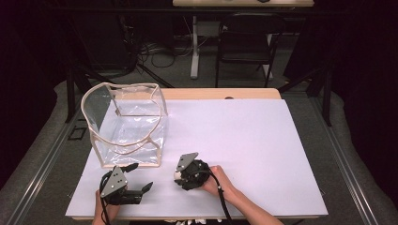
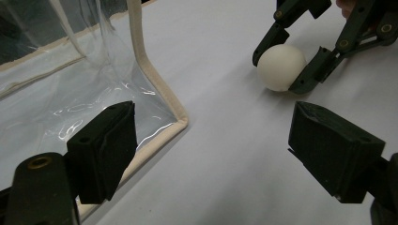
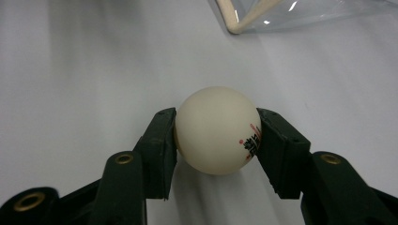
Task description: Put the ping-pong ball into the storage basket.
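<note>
Gripping the white ball (image 3: 217,136) between both pads, right tongs (image 3: 217,140) rest low; left tongs (image 2: 211,154) gape empty.

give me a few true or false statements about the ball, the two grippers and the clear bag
1. The right gripper is shut on the white ball. True.
2. The left gripper holds the ball. False: its jaws stand open with nothing between them.
3. The ball lies inside the clear bag. False: it is outside, on the white table.
4. The ball bears red and black print. True.
5. The bag lies flat and folded. False: it stands open with its rim up.
</note>
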### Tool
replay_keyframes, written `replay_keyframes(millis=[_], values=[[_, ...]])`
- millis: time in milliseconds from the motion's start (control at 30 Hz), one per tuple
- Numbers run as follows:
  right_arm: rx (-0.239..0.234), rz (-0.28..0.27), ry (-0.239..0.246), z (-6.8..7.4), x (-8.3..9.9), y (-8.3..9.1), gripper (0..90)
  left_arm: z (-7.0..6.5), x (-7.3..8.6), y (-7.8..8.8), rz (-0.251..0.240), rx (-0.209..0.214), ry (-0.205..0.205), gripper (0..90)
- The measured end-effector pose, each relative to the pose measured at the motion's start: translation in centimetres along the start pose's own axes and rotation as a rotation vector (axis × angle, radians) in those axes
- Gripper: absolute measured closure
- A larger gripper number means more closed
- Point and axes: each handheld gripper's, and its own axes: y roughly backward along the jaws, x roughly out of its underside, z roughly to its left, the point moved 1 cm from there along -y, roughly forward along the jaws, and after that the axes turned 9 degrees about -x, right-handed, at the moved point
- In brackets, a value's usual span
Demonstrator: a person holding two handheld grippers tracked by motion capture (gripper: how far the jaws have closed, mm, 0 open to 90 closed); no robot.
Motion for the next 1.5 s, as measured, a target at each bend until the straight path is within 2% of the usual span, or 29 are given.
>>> replay_keyframes(millis=[200,1500], values=[[0.026,-0.022,-0.005,-0.4,-0.2,1.1,50.3,0.0,0.0,-0.1,0.002,-0.002,0.0,15.9],[0.131,-0.094,-0.059,-2.4,-0.3,4.6,50.5,-0.1,0.0,-0.2,0.009,0.004,-0.005,15.9]])
